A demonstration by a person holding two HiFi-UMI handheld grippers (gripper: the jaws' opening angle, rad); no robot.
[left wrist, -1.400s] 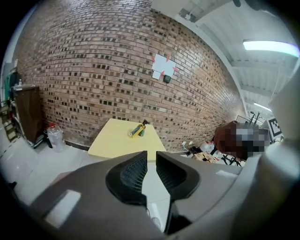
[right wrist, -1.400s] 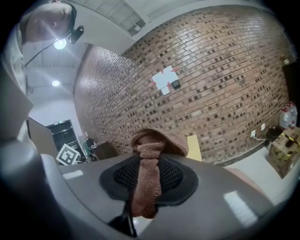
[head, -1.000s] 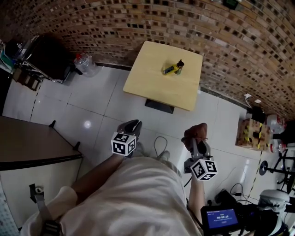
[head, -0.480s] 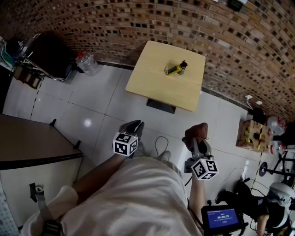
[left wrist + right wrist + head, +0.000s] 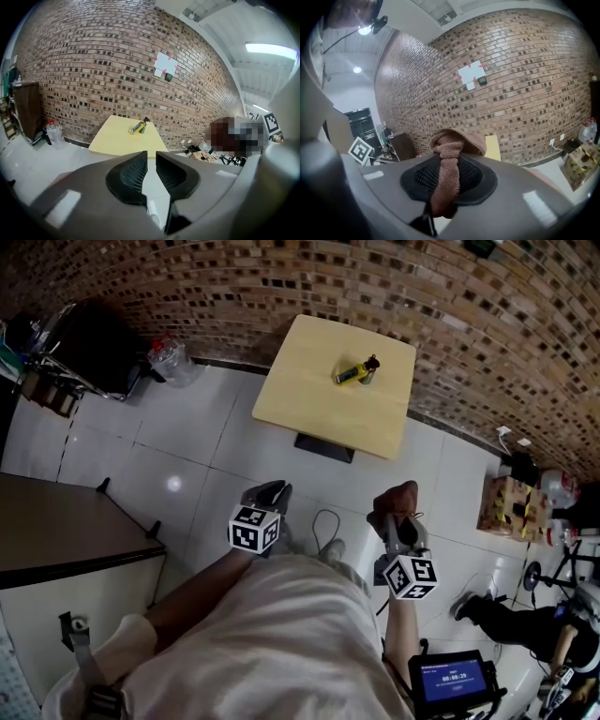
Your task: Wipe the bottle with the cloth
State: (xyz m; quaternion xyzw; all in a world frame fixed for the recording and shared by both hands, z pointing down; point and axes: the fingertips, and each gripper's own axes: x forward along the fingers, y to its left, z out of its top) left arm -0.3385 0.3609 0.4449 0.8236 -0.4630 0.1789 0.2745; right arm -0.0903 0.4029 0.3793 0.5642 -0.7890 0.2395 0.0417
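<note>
A small yellow bottle with a dark cap lies on its side on the pale square table by the brick wall, far ahead of both grippers. It also shows in the left gripper view, bottle on table. My left gripper is shut with nothing between its jaws. My right gripper is shut on a brown cloth, which bunches above the jaws and hangs down between them. Both grippers hover over the floor, close to the person's body.
White tiled floor lies between me and the table, with a cable on it. A dark counter is at the left, a black cabinet and water jug at the back left. A cardboard box and another person are at the right.
Both grippers have stayed in place. The person at the lower right has moved across the floor, and the view has shifted slightly.
</note>
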